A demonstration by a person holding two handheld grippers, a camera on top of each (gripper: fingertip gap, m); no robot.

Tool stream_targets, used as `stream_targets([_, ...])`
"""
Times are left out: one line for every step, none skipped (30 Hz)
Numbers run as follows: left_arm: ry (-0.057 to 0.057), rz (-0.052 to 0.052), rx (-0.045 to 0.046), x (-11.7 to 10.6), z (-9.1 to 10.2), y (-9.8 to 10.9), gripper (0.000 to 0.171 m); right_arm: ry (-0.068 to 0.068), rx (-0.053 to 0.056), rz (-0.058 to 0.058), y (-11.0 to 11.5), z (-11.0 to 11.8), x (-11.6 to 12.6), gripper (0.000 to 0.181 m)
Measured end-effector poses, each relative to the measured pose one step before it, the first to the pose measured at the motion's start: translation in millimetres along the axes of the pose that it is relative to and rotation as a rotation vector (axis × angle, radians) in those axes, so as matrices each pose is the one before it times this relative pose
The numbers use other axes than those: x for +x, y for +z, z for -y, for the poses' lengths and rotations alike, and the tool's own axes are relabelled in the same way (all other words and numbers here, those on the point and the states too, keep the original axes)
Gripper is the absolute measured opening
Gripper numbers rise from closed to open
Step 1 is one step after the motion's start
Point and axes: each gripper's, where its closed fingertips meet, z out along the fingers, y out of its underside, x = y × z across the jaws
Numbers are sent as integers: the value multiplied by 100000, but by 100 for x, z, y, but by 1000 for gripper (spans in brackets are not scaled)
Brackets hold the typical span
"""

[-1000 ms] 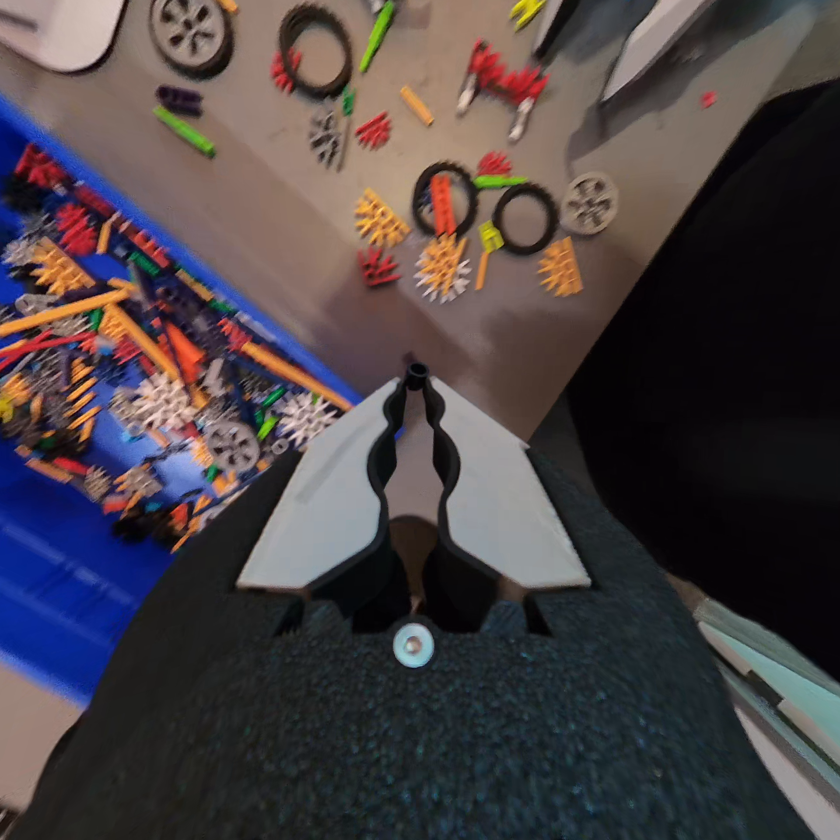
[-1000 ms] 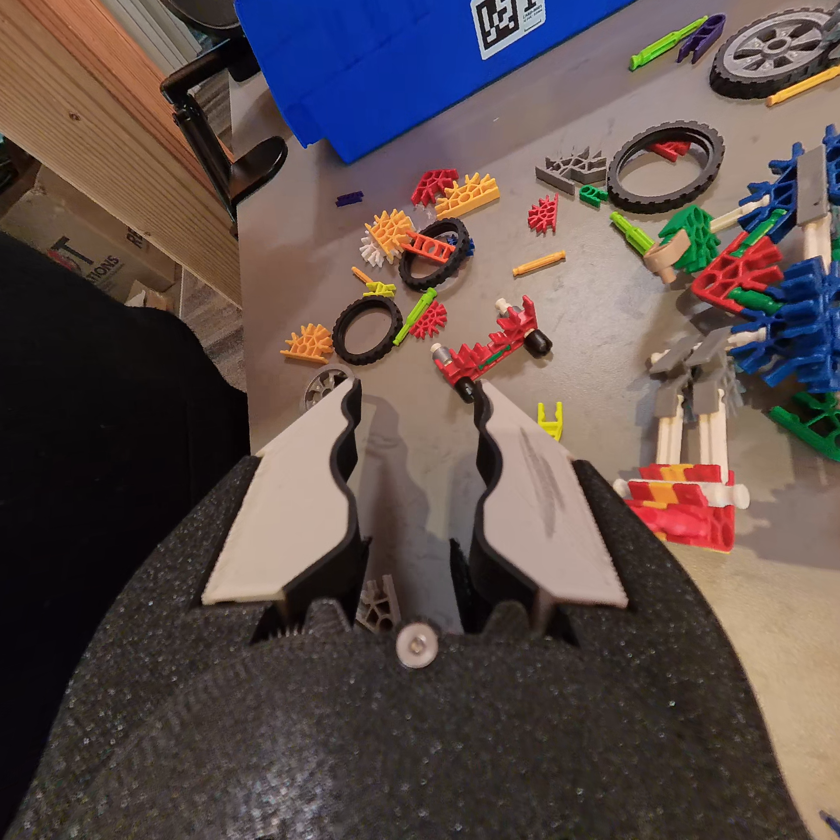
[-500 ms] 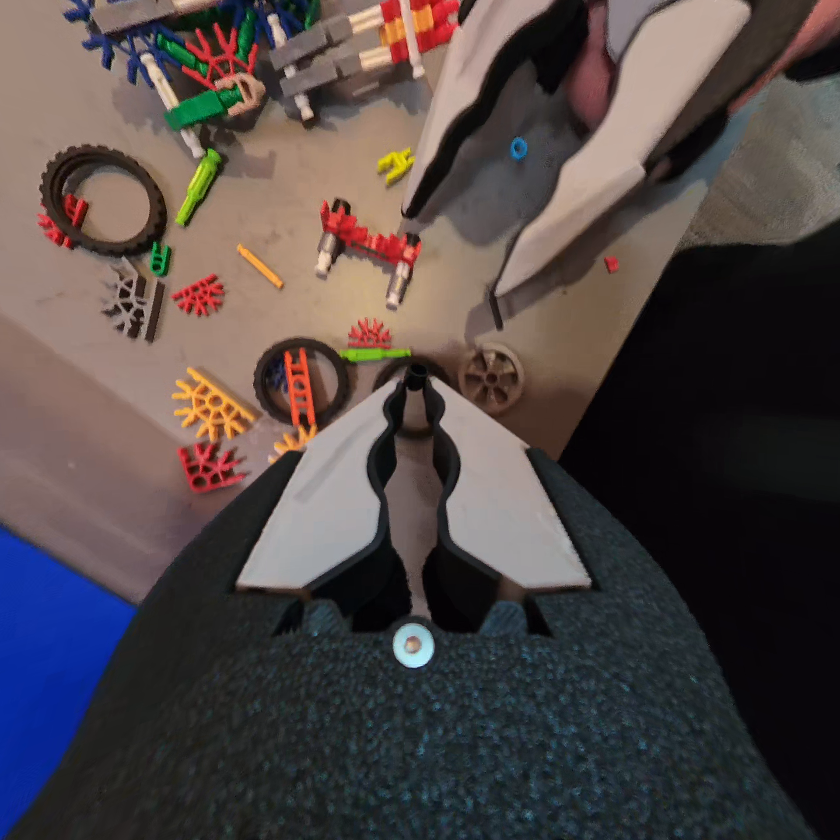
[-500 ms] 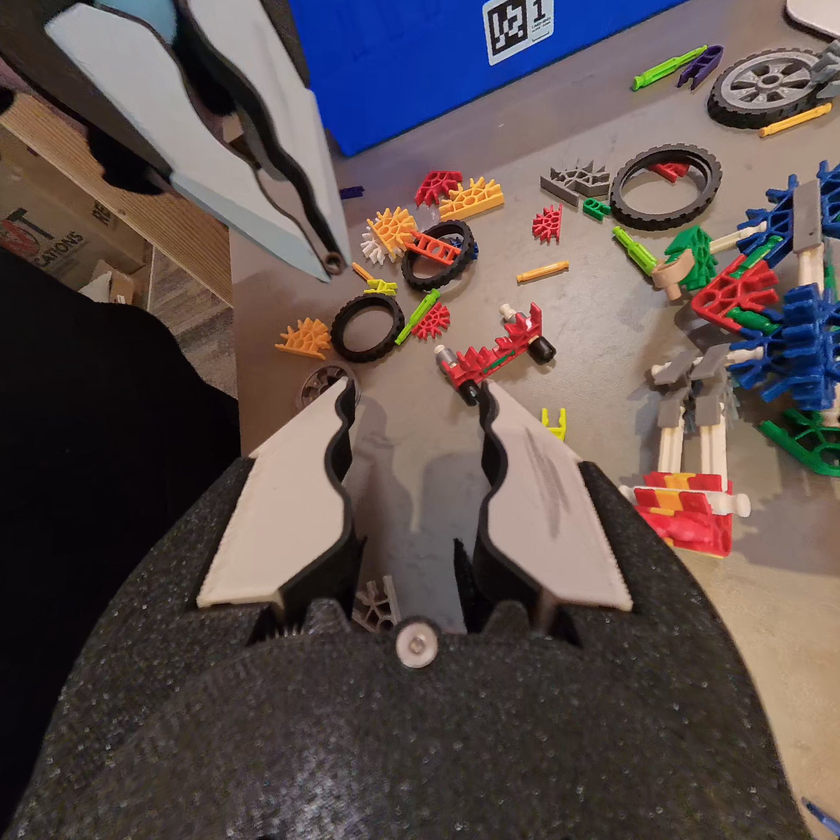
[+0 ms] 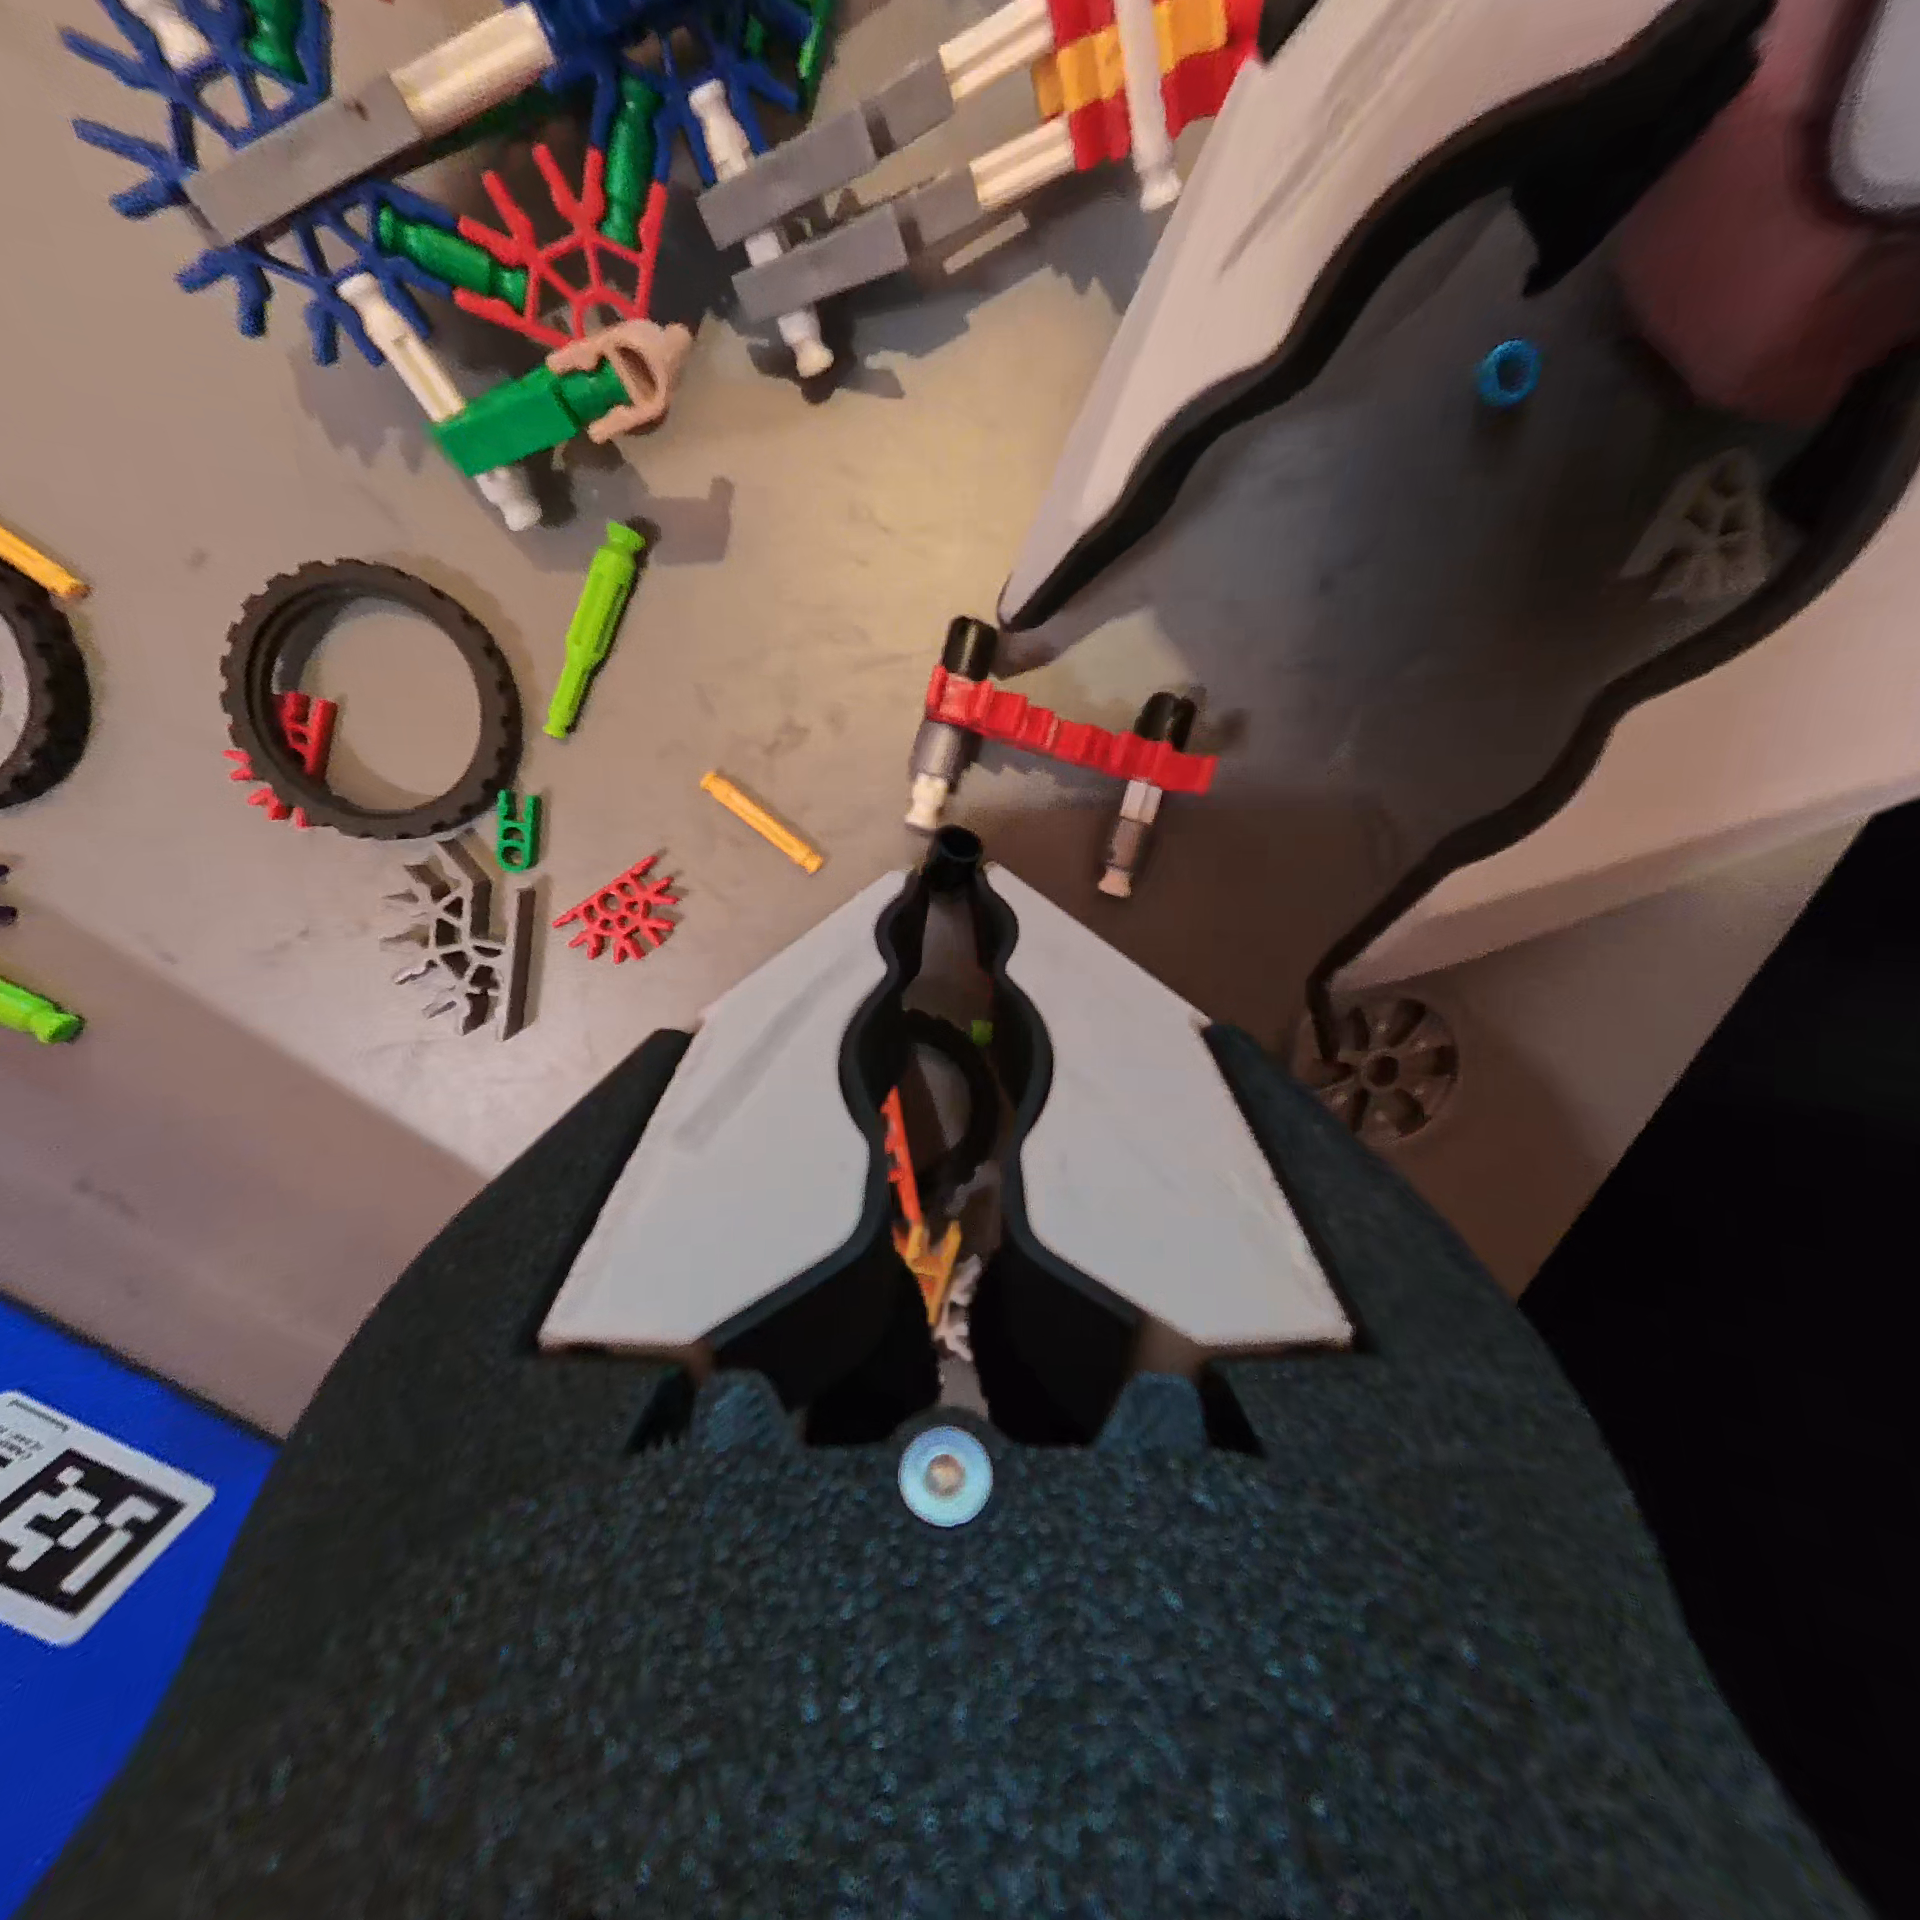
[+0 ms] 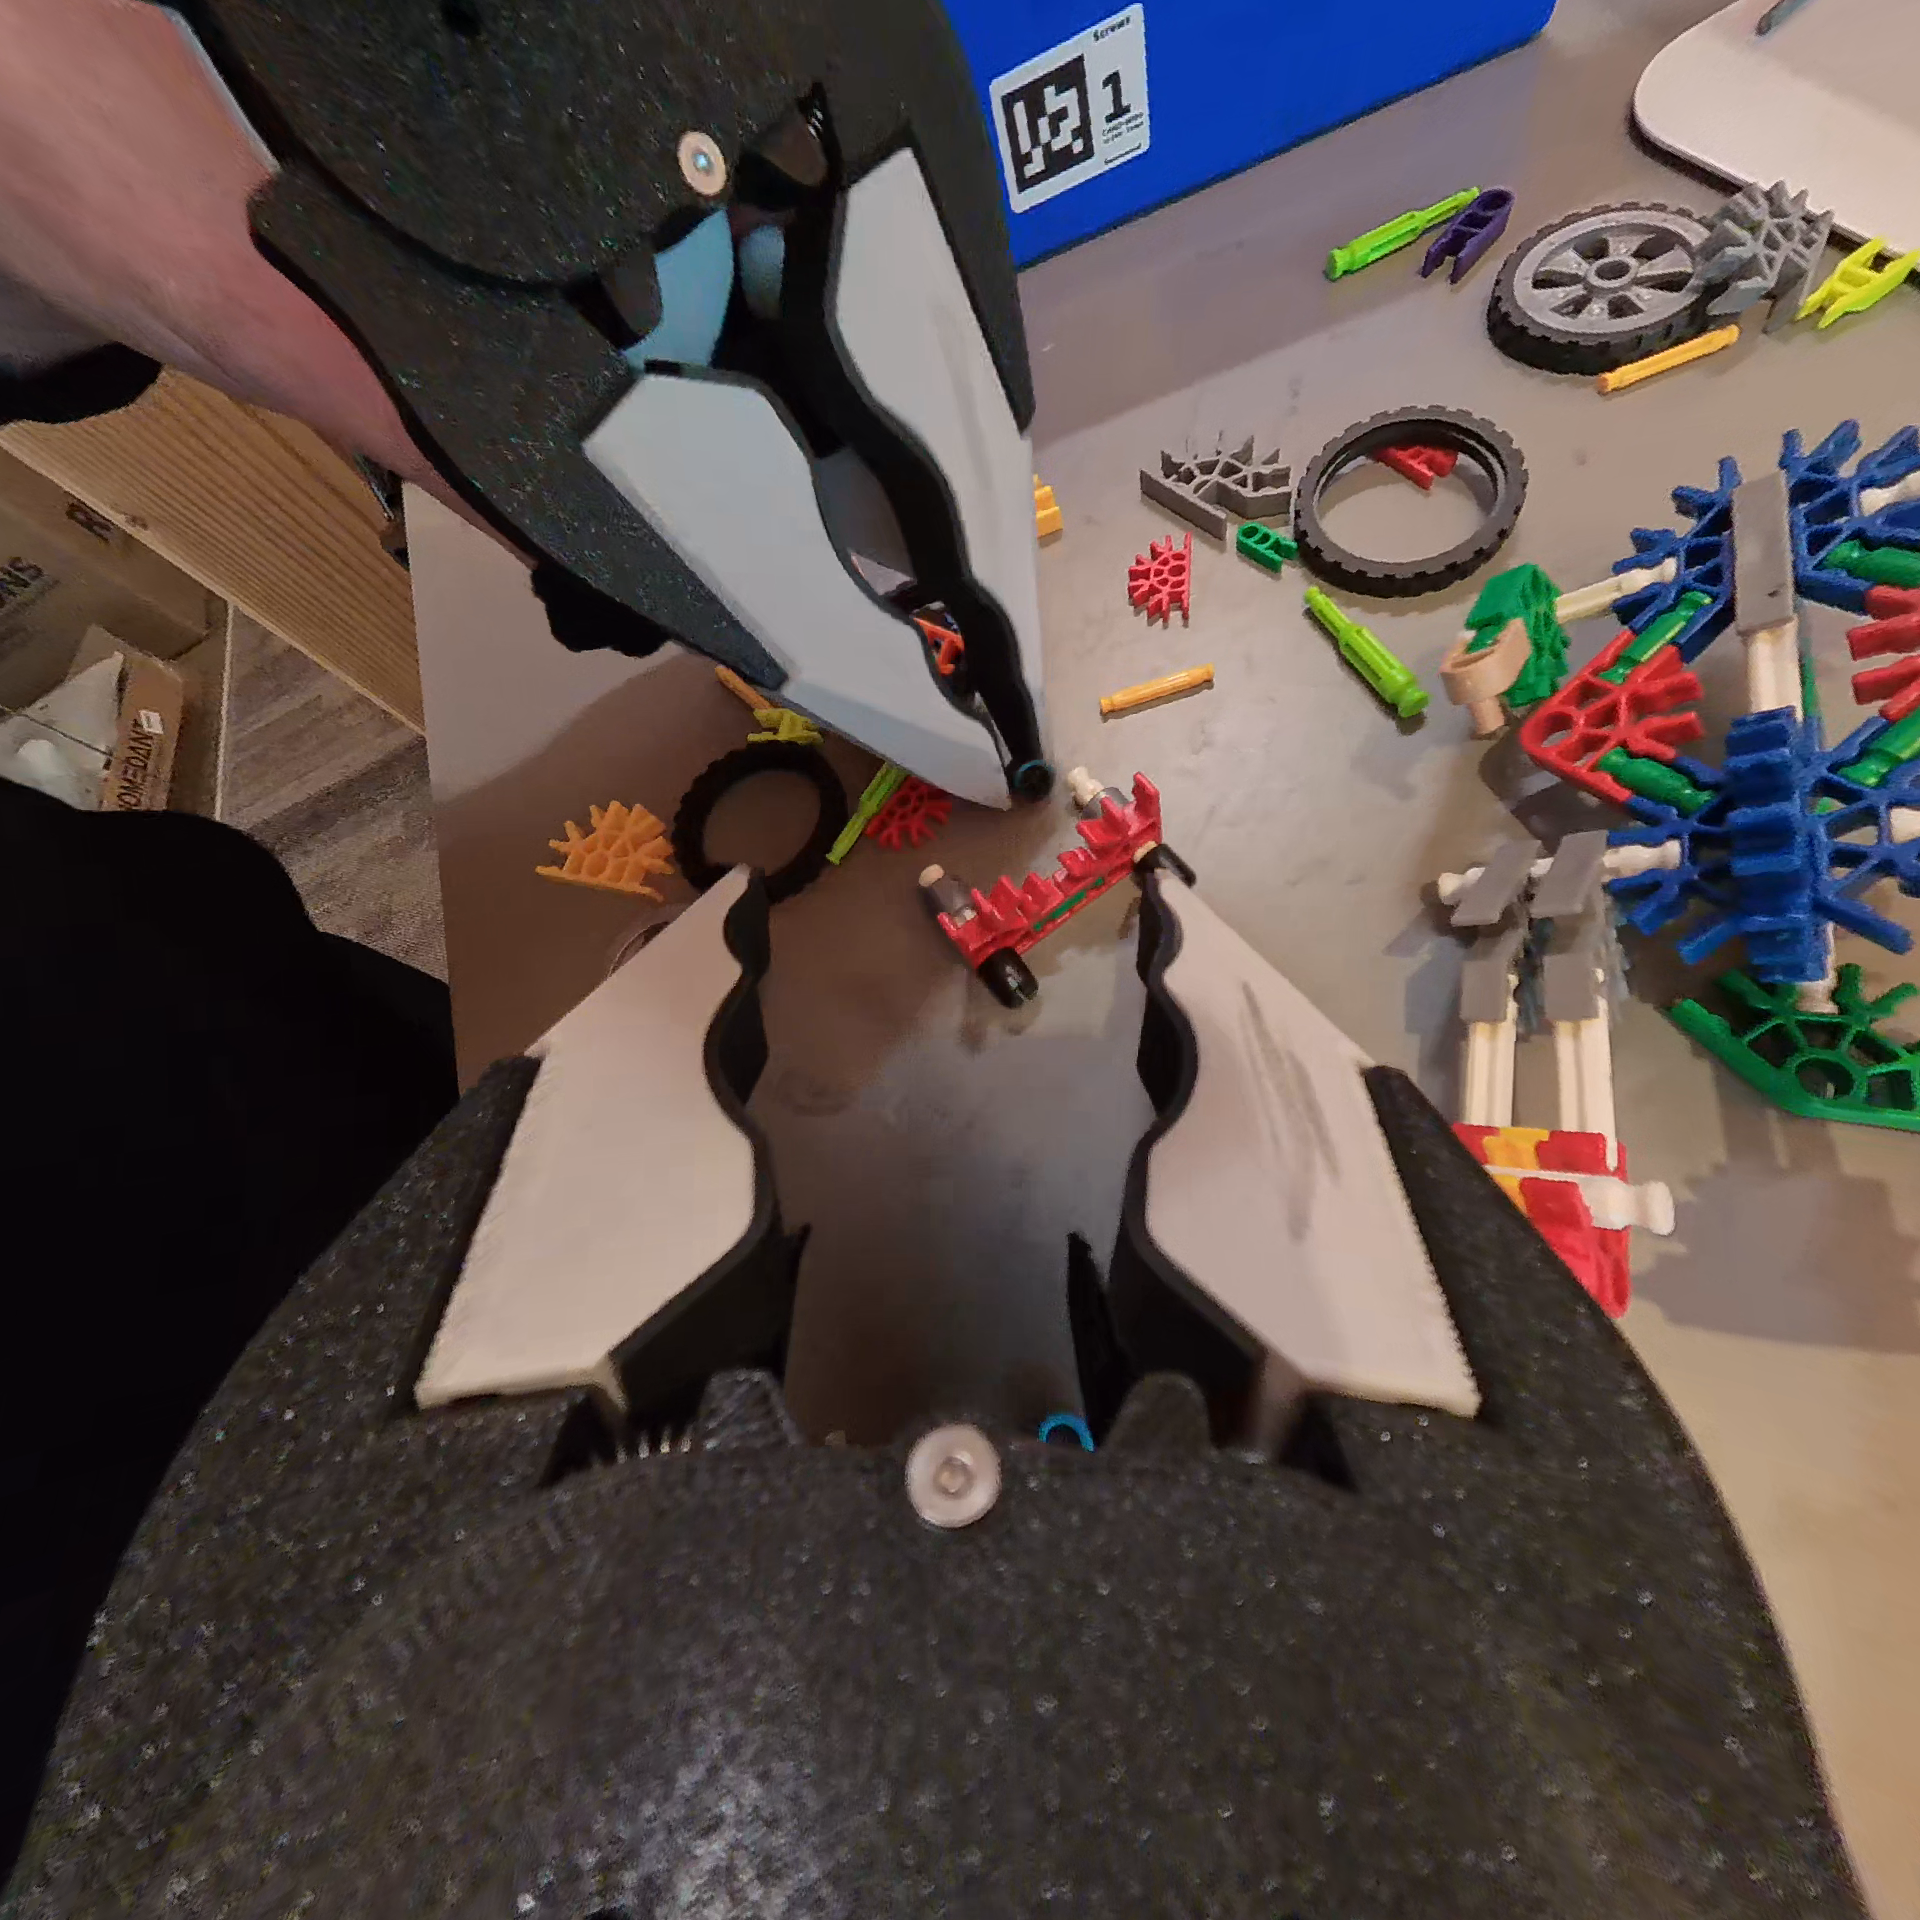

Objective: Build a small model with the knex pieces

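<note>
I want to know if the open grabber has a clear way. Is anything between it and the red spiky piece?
Nothing visible does. Only bare table lies between the right gripper's open fingers and the red spiky piece. The left gripper, shut on a small black tube, hovers at the piece's far side, not between.

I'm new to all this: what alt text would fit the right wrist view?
An open right gripper hovers at a red toothed construction-toy piece on a grey table. The left gripper, shut on a small dark ring, points at that piece from the upper left, amid scattered tyres and connectors.
</note>
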Motion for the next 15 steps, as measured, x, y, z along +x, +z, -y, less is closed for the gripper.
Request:
stream_targets([-623,574,-1183,-241,-58,-2,7,249,-4,211,55,15,-6,71])
stream_targets([634,110,-1072,-116,-45,2,6,110,41,-19,61,38,6,71])
stream_targets([-469,554,-957,-194,-27,-5,7,43,-9,-39,81,37,19,72])
stream_targets([194,495,-271,-121,47,19,6,7,-112,-61,82,28,21,72])
stream_targets([708,131,-798,-7,-7,25,6,61,-92,-190,84,35,45,73])
stream_targets([1196,1022,-1139,-98,-33,-3,7,160,-150,-155,80,22,57,74])
stream_targets([1275,1153,-1103,-102,-51,-1,7,97,-307,-10,67,-8,23,75])
stream_targets([845,-61,-833,89,-4,9,7,79,-65,-316,23,-19,62,75])
stream_targets([842,269,-1118,39,-10,8,7,229,222,-458,-3,9,61,75])
stream_targets([1126,1105,-1246,-72,-23,17,7,209,67,-111,-14,-13,14,75])
stream_targets([976,351,-892,3,22,18,7,58,-92,207,19,-31,-28,75])
stream_targets([824,-733,-996,141,12,-1,7,129,-351,272,33,-53,-31,75])
stream_targets([487,-179,-1325,55,-35,6,7,163,-357,217,39,-57,-14,75])
stream_targets([604,126,-871,3,12,12,8,124,-104,154,28,-20,-10,75])
stream_targets([142,-515,136,89,96,17,9,133,1,273,5,-12,-21,75])
